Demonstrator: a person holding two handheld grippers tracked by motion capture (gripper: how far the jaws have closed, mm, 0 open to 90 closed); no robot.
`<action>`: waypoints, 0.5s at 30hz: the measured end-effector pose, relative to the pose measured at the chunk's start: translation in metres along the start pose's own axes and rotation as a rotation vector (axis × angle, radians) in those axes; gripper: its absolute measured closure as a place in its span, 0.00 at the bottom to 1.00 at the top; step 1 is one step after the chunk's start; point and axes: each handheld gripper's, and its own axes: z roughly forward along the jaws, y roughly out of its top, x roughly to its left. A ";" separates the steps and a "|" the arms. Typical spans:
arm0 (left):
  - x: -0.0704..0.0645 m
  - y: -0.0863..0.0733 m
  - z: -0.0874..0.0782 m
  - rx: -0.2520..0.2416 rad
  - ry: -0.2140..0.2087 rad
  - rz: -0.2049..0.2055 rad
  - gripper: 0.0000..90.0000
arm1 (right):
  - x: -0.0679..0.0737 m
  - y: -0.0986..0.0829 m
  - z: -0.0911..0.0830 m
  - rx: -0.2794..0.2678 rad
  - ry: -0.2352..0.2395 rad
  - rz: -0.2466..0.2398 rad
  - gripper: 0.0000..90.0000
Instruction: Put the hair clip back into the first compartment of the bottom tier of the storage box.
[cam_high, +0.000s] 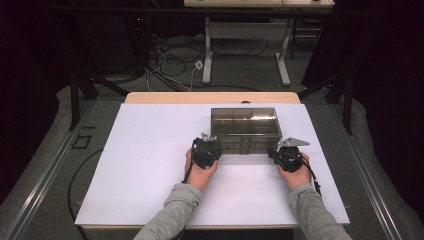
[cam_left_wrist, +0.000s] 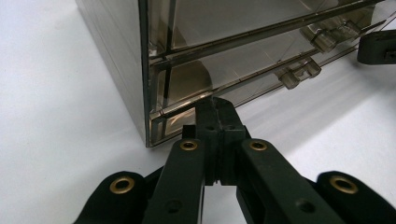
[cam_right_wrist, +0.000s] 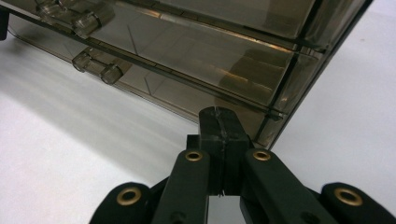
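Note:
A smoky clear plastic drawer box (cam_high: 245, 129) stands on the white table top, its front with two drawers facing me. The lower drawer's handle (cam_left_wrist: 299, 73) and the upper drawer's handle (cam_left_wrist: 329, 35) are clear tabs. My left gripper (cam_high: 207, 151) sits at the box's front left corner; its jaws are pressed together, tips (cam_left_wrist: 215, 106) against the bottom edge of the box (cam_left_wrist: 187, 70). My right gripper (cam_high: 288, 156) sits at the front right corner, jaws also together, tips (cam_right_wrist: 218, 115) close to the box's (cam_right_wrist: 210, 51) lower front edge. Nothing is held between either pair.
The white board (cam_high: 150, 165) covers a wooden table (cam_high: 210, 97), with bare surface left of the box and in front of it. Beyond the far edge stand a desk frame (cam_high: 245, 45) and floor cables (cam_high: 170, 65). The other gripper's jaw (cam_left_wrist: 376, 46) shows far right.

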 end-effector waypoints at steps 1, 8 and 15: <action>0.000 0.000 0.000 -0.001 0.002 0.002 1.00 | 0.000 0.000 0.000 -0.003 -0.001 -0.002 1.00; 0.001 0.001 -0.001 -0.007 0.004 -0.003 1.00 | 0.000 -0.001 -0.002 -0.003 0.006 0.003 1.00; 0.001 -0.002 -0.001 -0.002 -0.003 -0.005 1.00 | 0.003 0.000 -0.007 -0.012 0.013 -0.003 1.00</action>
